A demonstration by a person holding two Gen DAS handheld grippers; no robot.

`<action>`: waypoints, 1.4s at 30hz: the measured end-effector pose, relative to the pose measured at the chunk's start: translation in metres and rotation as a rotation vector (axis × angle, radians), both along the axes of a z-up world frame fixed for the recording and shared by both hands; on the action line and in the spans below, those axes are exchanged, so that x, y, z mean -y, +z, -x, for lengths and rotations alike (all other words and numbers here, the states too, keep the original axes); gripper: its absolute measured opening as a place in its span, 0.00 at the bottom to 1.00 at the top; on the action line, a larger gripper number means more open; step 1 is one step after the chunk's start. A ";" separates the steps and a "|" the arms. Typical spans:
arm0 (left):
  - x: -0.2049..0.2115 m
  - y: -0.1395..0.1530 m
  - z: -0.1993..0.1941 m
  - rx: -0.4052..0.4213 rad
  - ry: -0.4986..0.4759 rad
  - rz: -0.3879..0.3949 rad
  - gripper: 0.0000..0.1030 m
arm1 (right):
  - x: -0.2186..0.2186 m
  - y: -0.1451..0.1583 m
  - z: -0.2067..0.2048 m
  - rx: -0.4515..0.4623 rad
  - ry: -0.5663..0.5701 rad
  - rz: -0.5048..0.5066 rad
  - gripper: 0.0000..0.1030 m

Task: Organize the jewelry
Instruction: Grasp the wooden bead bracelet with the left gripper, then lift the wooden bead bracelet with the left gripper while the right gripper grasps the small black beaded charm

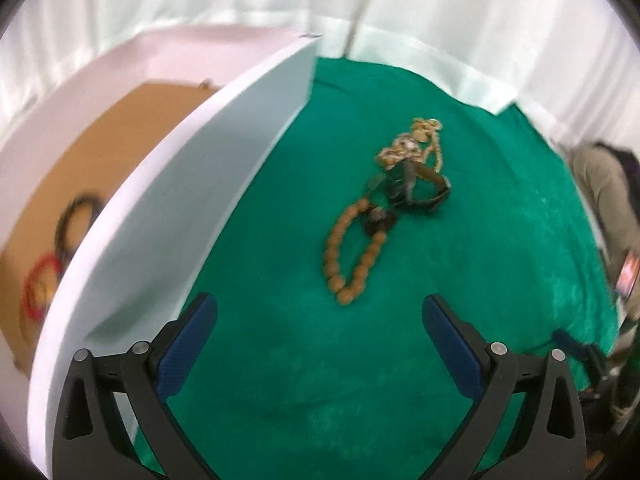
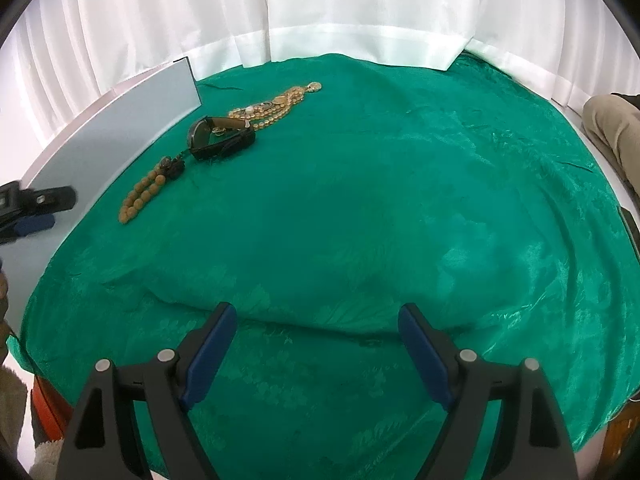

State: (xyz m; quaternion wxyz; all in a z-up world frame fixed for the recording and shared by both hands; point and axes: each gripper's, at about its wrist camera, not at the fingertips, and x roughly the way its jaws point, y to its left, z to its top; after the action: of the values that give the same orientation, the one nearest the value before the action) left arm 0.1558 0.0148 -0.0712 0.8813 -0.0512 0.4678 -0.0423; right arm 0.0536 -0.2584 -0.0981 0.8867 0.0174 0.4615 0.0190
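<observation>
Blue-padded fingers of my left hand-held gripper frame the bottom of the left wrist view, spread wide with nothing between them, hanging over the green cloth that covers the tabletop. Just ahead of them lies the brown bead bracelet, an elongated loop of round wooden-looking beads with a dark tassel or charm at its far end. Touching that end is a dark watch with a brown strap, and beyond it, partly tangled with the strap, a gold chain necklace in a heap — all three lie in one line on the cloth. To the left stands a white box wall, and past it I see the brown floor of the box with a red bangle and a dark ring-shaped piece lying inside, both blurred. My right hand-held gripper is spread just as wide, empty, over a bare wrinkled stretch of the cloth, well apart from the jewelry — which sits off to its upper left beside the box wall. White curtains hang behind the tabletop, and a person's tan trouser leg shows at the right edge.
</observation>
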 end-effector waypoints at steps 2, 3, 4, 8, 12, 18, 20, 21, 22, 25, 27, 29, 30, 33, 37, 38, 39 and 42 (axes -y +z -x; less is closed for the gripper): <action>0.012 -0.003 -0.012 0.010 -0.006 -0.046 0.98 | 0.000 0.001 0.001 0.004 0.002 -0.003 0.82; 0.019 -0.006 -0.020 0.008 -0.020 -0.050 0.97 | 0.000 0.001 0.001 0.005 0.003 -0.004 0.82; 0.023 -0.009 -0.027 0.006 -0.029 -0.054 0.91 | 0.000 0.001 0.002 0.004 0.003 -0.005 0.82; 0.050 -0.023 -0.053 0.005 -0.094 -0.113 0.77 | 0.003 0.001 0.006 0.003 -0.001 -0.009 0.82; 0.064 -0.039 -0.066 -0.006 -0.133 -0.157 0.50 | 0.006 -0.003 0.007 -0.009 -0.006 -0.013 0.82; 0.041 -0.024 -0.045 0.006 -0.115 0.012 0.09 | 0.008 -0.003 0.011 -0.004 -0.004 -0.014 0.82; 0.028 -0.016 -0.028 0.009 -0.108 0.062 0.09 | 0.008 -0.001 0.013 0.007 -0.005 -0.007 0.82; 0.024 -0.013 -0.022 0.008 -0.103 0.081 0.09 | 0.008 0.000 0.013 0.011 -0.005 -0.007 0.82; 0.017 -0.009 -0.013 0.007 -0.093 0.111 0.08 | 0.007 0.000 0.012 0.012 -0.003 -0.010 0.82; 0.005 -0.001 0.005 0.010 -0.076 0.174 0.08 | 0.005 0.001 0.012 0.017 0.006 -0.022 0.82; 0.000 0.004 0.014 0.013 -0.067 0.208 0.08 | 0.002 0.001 0.012 0.016 0.021 -0.028 0.82; -0.004 0.007 0.021 0.010 -0.061 0.248 0.08 | -0.003 0.000 0.012 0.007 0.032 -0.032 0.82; -0.003 0.005 0.018 0.008 -0.059 0.261 0.08 | -0.005 0.000 0.012 0.003 0.037 -0.034 0.82; -0.004 0.008 0.024 0.009 -0.058 0.294 0.08 | -0.012 0.002 0.013 0.000 0.057 -0.040 0.82; -0.009 0.015 0.027 0.013 -0.045 0.310 0.08 | -0.019 0.008 0.010 -0.006 0.107 -0.093 0.82; -0.011 0.018 0.028 0.014 -0.035 0.318 0.08 | -0.021 0.011 0.006 -0.010 0.121 -0.114 0.82; -0.014 0.020 0.030 0.014 -0.029 0.321 0.08 | -0.022 0.012 0.004 -0.014 0.130 -0.129 0.82; -0.021 0.025 0.035 0.014 0.001 0.306 0.08 | -0.026 0.018 -0.010 -0.032 0.168 -0.171 0.82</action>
State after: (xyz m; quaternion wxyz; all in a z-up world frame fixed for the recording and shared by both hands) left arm 0.1203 0.0358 -0.0461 0.8666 -0.1850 0.4495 -0.1131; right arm 0.0636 -0.2321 -0.0799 0.8698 0.0547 0.4722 0.1321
